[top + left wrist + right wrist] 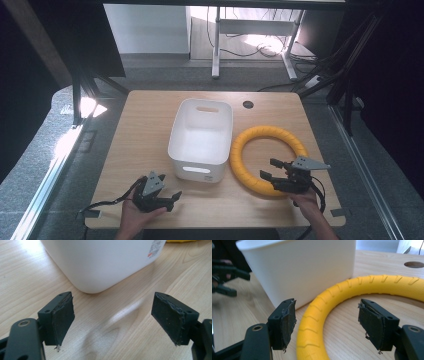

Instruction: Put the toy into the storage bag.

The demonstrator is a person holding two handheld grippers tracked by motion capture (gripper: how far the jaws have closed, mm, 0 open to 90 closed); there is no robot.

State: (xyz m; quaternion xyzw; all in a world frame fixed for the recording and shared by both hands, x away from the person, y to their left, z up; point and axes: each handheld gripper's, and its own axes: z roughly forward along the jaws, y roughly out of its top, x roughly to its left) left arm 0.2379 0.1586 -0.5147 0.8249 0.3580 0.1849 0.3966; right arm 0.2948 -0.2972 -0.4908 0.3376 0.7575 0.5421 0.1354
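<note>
Two hands enter from the bottom edge of the high view, each holding a black gripper low over the near part of the wooden worktop. At the left, the left gripper sits close to the front edge, its jaws spread wide and holding nothing, aimed toward the near left corner of the white bin. From the left gripper view that rounded corner of the bin stands just beyond the open jaws, with bare wood between the two worn black pads, and a small printed label shows on the bin's side wall.

At the right, the right gripper hovers at the near arc of the yellow ring, its grey three-cornered plate on top and its cable trailing back past the hand. Its jaws are also wide apart and grip nothing. In the right gripper view the ribbed yellow ring curves up between the two pads, closer to the left one; whether either pad touches it is hard to tell.

The ring lies flat on the worktop just right of the bin, touching or nearly touching its side. The bin is upright, open-topped and looks empty, with a handle slot in its near wall. A round cable hole sits in the worktop beyond the ring.
</note>
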